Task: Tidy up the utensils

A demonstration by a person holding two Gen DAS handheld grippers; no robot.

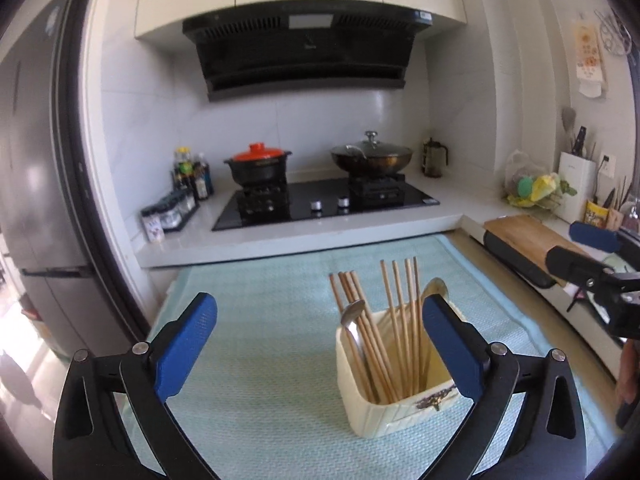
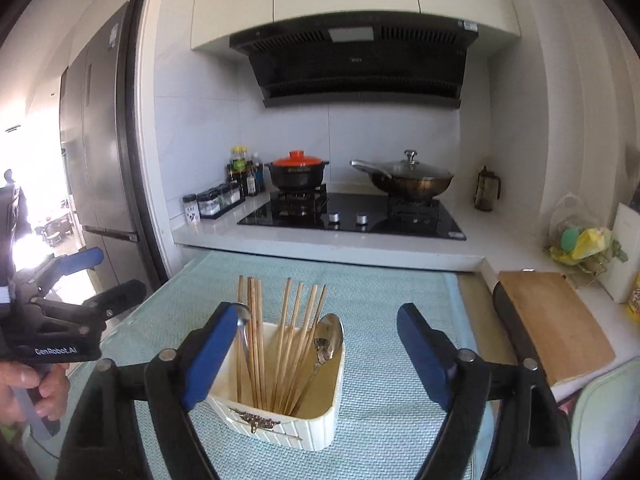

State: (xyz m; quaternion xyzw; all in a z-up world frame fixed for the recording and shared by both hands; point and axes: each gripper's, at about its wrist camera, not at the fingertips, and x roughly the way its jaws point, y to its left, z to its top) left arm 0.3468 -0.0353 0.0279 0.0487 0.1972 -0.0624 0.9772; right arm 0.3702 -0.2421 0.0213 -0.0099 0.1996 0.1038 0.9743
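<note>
Standing in the cream holder point(image 1: 394, 410): chopsticks point(image 1: 394, 320), two spoons point(image 1: 352, 322)

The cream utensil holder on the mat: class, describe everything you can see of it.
The holder is a cream, ribbed, rounded-rectangular tub, glossy like ceramic or plastic, with a bronze-coloured ornament on its front. It stands upright on the pale green mat, open at the top. Inside lean wooden chopsticks and two metal spoons, bowls up. Neither gripper touches it.
</note>
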